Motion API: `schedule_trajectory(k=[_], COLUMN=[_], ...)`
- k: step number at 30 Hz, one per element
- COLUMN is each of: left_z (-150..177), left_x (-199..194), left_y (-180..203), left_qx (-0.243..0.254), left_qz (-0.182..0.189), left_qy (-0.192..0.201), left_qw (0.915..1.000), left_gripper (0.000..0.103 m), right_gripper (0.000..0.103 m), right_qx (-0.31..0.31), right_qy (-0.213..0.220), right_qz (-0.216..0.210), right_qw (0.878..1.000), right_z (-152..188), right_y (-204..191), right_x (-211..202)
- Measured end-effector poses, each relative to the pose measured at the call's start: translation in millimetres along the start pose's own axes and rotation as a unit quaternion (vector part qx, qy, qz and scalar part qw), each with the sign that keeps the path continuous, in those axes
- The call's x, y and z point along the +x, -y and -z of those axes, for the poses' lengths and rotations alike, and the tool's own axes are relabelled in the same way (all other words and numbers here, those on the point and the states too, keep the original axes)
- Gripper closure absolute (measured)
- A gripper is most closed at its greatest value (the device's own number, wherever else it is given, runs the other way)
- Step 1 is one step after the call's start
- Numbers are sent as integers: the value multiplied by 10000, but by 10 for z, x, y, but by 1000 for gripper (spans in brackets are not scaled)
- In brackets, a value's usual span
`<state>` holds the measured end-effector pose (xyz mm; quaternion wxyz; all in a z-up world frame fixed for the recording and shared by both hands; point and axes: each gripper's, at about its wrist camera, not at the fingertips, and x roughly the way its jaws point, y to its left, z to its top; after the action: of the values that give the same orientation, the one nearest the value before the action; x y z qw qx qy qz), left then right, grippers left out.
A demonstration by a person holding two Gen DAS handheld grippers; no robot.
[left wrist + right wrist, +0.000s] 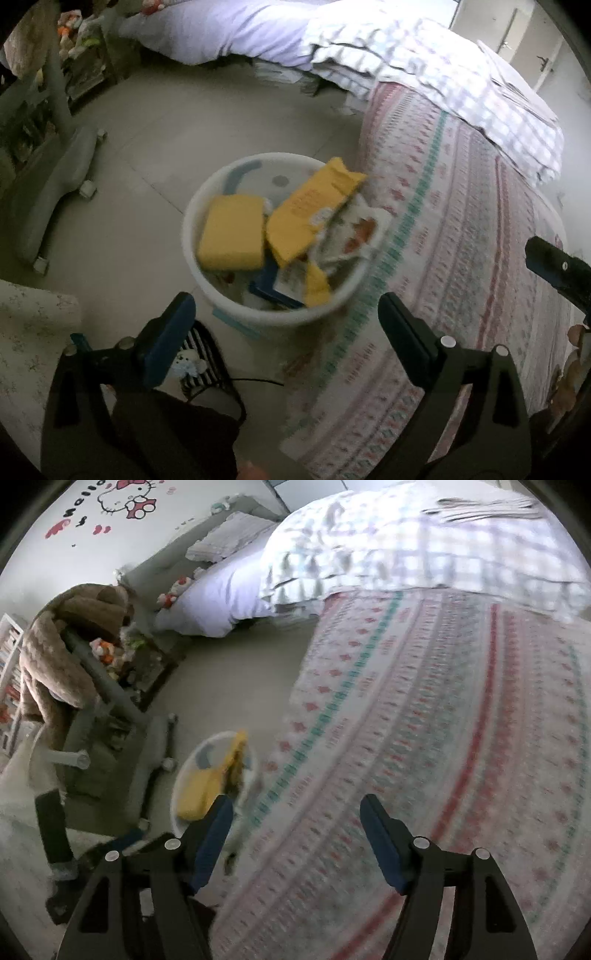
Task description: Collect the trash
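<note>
A white round bin [207, 291] stands on the floor beside the bed. It holds trash: a yellow sponge-like block [232, 232], a yellow wrapper [314, 206], a white printed packet [360, 230] and a blue item [269, 286]. My left gripper [288, 314] is open and empty, just above the near rim of the bin. My right gripper [295, 816] is open and empty over the bed edge; one of its fingers shows at the right of the left wrist view [557, 267]. The bin [181, 782] lies left of it in the right wrist view.
The bed with a patterned sheet [461, 240] and a checked blanket [424, 70] fills the right. A grey wheeled chair base [55, 184] stands to the left. A brown plush coat [62, 653] hangs on the chair. A striped slipper [199, 354] is by my foot.
</note>
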<state>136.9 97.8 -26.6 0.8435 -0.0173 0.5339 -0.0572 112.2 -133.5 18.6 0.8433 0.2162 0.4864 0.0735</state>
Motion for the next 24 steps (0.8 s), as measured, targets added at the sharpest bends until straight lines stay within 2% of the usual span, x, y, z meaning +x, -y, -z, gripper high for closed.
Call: schedule_trajectory(k=[6, 10, 16, 20, 24], left_z=[247, 414, 529, 627, 736], left_x=[-228, -299, -390, -512, -598], left_y=[294, 453, 665, 735, 807], left_qx=[8, -47, 36, -80, -146], left_qz=[13, -93, -174, -524, -605], left_qy=[316, 515, 705, 946, 1104], left_qw=[9995, 9986, 9974, 9941, 9919], left_gripper=[3, 3, 3, 3, 3], right_gripper=[29, 28, 25, 23, 19], right_qx=[-51, -394, -683, -819, -985], right_qy=[281, 503, 657, 711, 835], right_qz=[617, 1042, 1312, 1243, 1495], right_qw=[9977, 9925, 9868, 9863, 9803], right_z=[332, 542, 711, 742, 772], right_y=[255, 277, 304, 280, 265], right_x=[-402, -587, -677, -768, -869])
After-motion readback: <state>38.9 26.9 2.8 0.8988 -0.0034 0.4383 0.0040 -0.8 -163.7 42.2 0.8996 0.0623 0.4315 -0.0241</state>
